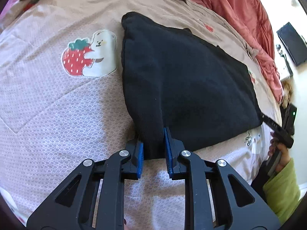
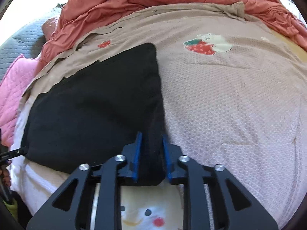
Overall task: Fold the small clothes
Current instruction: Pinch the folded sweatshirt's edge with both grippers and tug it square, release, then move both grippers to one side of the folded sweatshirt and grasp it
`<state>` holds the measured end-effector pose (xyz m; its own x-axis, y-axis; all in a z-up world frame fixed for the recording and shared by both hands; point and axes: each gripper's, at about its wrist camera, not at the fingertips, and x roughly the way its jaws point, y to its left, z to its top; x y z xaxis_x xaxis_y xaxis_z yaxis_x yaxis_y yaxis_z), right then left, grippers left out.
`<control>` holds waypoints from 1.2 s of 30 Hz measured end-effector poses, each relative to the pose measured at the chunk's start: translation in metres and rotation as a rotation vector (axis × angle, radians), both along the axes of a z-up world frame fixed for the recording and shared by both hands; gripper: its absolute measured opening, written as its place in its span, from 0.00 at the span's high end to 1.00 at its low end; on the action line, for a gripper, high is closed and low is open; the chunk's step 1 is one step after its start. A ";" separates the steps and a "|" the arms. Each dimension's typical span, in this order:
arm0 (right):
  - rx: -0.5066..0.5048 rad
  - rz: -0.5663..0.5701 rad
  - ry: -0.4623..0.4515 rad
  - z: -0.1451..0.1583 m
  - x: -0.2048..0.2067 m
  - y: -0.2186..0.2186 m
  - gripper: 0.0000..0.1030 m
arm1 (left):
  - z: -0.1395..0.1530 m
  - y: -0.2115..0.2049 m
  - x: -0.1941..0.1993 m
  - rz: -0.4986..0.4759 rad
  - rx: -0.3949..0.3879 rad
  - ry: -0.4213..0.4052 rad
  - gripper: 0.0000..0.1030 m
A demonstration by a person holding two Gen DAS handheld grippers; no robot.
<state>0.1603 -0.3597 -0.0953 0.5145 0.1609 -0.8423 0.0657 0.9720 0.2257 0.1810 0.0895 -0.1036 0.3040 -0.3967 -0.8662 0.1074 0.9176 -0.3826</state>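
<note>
lying flat on the bed cover (image 1: pixel 57 115), a folded black garment (image 1: pixel 191 88) is seen as a dark, roughly four-sided slab, with its near edge toward both cameras. the cover is pale pink with a fine honeycomb print, and a strawberry-and-bear patch (image 1: pixel 89 54) is sewn on it just beside the garment's side edge. a rumpled coral blanket (image 2: pixel 134 2) is heaped along the far side of the bed, and a pink quilt (image 2: pixel 13 88) is visible at the far left of the right wrist view.

the left gripper (image 1: pixel 153 151) is pointed steeply down at one near corner of the garment. a bunched fold of black cloth is held between its blue pads (image 1: pixel 139 159), the jaws being nearly closed and pressed on the fabric from both sides.

the right gripper (image 2: pixel 151 157) is set at the other near corner. a thick ridge of black cloth stands between its blue pads (image 2: pixel 136 159); the jaws are parted somewhat wider, and it cannot be told whether the pads press on the cloth or merely flank it.

in the left wrist view, the right gripper's black body (image 1: pixel 285 126) is seen at the right edge, carried by a hand (image 1: pixel 276 151) with a green sleeve (image 1: pixel 282 187).
</note>
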 end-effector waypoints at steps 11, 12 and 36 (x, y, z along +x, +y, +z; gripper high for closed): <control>-0.121 0.028 -0.155 0.043 -0.015 0.027 0.36 | 0.014 0.008 0.005 0.010 0.005 -0.043 0.74; -0.136 0.057 -0.177 0.048 -0.017 0.037 0.35 | 0.016 0.008 0.006 0.013 0.008 -0.051 0.70; -0.422 0.702 -0.293 0.043 -0.055 0.318 0.12 | 0.038 0.038 0.027 0.152 0.163 -0.192 0.23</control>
<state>0.1056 -0.0422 -0.0528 0.6186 0.2267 -0.7523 -0.5851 0.7719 -0.2485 0.2078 0.1277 -0.0657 0.5139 -0.1941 -0.8356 0.0199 0.9765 -0.2146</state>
